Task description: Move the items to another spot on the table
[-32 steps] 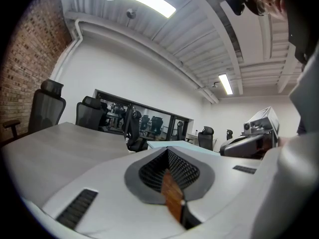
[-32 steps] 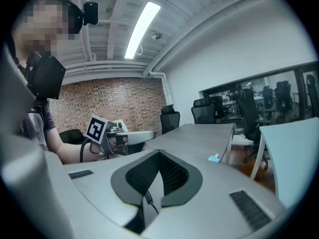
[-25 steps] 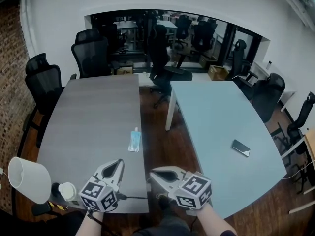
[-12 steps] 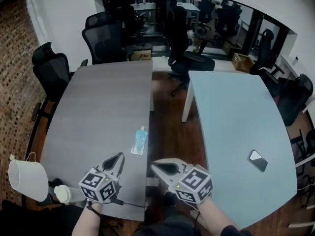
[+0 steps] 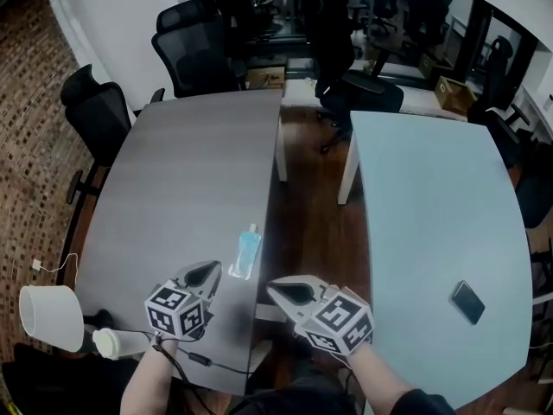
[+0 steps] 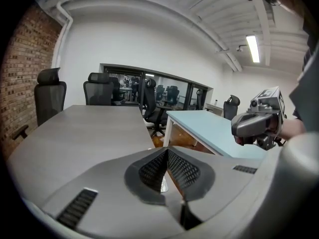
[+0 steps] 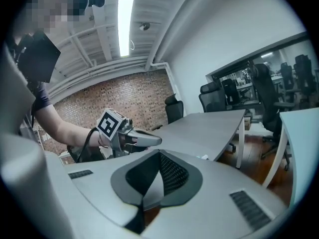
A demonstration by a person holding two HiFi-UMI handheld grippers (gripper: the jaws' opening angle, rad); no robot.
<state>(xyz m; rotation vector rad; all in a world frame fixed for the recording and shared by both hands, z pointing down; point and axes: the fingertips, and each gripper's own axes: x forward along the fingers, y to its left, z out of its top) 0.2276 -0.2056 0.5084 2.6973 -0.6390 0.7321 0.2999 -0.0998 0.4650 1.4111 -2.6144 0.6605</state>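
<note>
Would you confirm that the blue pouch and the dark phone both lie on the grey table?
Not quite: the blue pouch lies on the grey table, but the dark phone lies on the light blue table, as the head view shows.

Lighting was fairly even, mostly from the ceiling strip lights [image 7: 124, 19], with soft shadows under the tabletop [image 5: 173, 197]. Both gripper views were heavily fisheyed with black corners, and the back office [image 5: 346, 7] looked murky, maybe underexposed.
</note>
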